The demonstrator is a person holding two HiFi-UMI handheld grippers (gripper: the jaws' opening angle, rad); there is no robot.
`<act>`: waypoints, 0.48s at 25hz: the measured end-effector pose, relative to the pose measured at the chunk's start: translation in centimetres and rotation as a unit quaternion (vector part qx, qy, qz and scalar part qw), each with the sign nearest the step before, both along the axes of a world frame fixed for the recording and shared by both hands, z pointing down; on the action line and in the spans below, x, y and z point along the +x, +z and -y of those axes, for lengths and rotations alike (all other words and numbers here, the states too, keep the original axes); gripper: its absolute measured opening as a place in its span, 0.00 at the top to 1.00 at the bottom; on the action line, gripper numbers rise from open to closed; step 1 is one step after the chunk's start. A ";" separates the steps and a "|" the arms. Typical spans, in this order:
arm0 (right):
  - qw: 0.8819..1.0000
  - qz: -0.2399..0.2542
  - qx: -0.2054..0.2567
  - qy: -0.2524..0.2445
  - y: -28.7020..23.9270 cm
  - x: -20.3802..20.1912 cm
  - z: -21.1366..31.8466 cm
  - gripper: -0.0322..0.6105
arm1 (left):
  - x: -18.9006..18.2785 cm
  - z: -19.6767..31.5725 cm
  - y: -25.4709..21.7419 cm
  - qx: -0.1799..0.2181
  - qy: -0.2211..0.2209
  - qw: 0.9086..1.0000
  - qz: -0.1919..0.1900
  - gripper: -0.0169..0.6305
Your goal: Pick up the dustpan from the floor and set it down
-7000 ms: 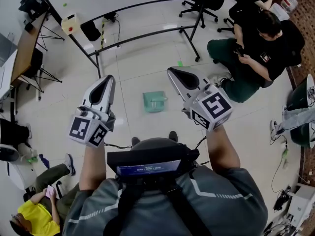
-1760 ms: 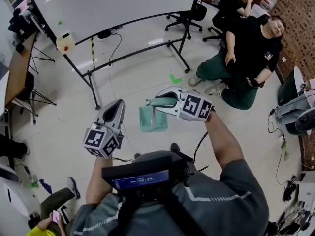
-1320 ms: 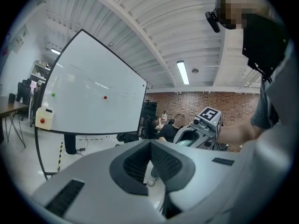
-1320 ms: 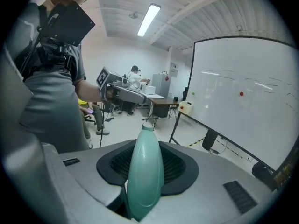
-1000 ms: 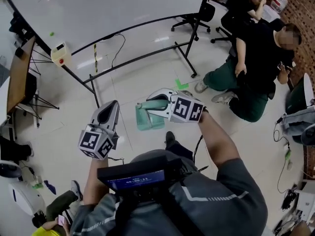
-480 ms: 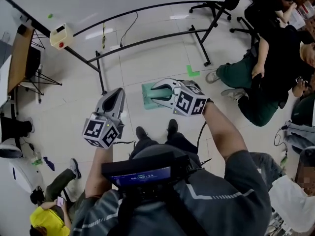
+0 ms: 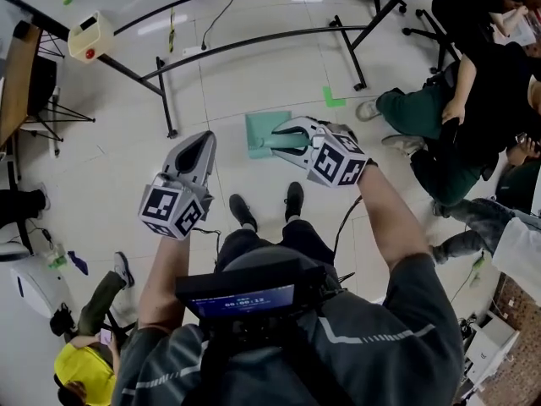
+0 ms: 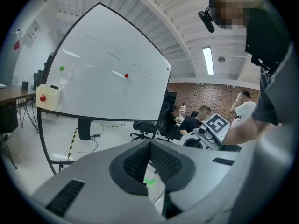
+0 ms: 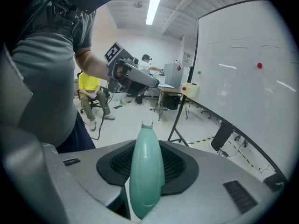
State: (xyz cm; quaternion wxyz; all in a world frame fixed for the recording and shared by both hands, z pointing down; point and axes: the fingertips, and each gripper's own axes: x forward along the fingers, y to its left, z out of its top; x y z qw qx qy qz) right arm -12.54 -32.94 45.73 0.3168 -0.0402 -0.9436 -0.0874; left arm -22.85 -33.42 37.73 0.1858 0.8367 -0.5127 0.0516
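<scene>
Dustpan is clamped by its handle between the right gripper's fingers. At its nine o'clock, the left gripper's fingers are closed on nothing.

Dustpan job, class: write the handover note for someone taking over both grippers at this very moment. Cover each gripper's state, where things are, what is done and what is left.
Right gripper: fingers shut on the handle of the green dustpan.
Left gripper: fingers together, nothing in them, held beside the right one.
Dustpan: its pan end lies ahead of the person's shoes, over the tiled floor near the whiteboard stand. Whether it touches the floor cannot be told.
Done: dustpan grasped.
Left: set it flat on the floor, open the right fingers, draw back.
</scene>
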 end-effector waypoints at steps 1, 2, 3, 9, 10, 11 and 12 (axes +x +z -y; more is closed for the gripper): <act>1.000 -0.002 0.000 0.000 0.5 0.1 0.3 0.73 | 0.0 0.3 0.6 0.001 -0.001 1.000 -0.002 0.93; 1.000 -0.005 0.001 0.000 1.1 0.2 0.5 0.73 | 0.0 0.6 1.2 0.002 -0.002 1.000 -0.004 0.93; 1.000 -0.007 0.000 0.001 1.6 0.2 0.7 0.73 | 0.0 0.9 1.8 0.002 -0.003 1.000 -0.005 0.93; 1.000 -0.027 -0.011 -0.002 7.1 0.1 1.6 0.73 | 0.2 2.5 8.6 -0.022 -0.005 1.000 0.000 0.93; 0.999 -0.030 -0.014 -0.003 8.5 0.0 1.8 0.73 | 0.2 2.7 10.2 -0.030 -0.004 1.000 0.000 0.93; 0.999 -0.033 -0.017 -0.002 10.0 0.0 1.9 0.73 | 0.2 2.9 11.8 -0.039 -0.004 0.999 -0.001 0.93; 0.999 -0.035 -0.021 -0.001 11.5 -0.2 2.1 0.73 | 0.1 3.1 13.3 -0.047 -0.006 0.999 -0.002 0.93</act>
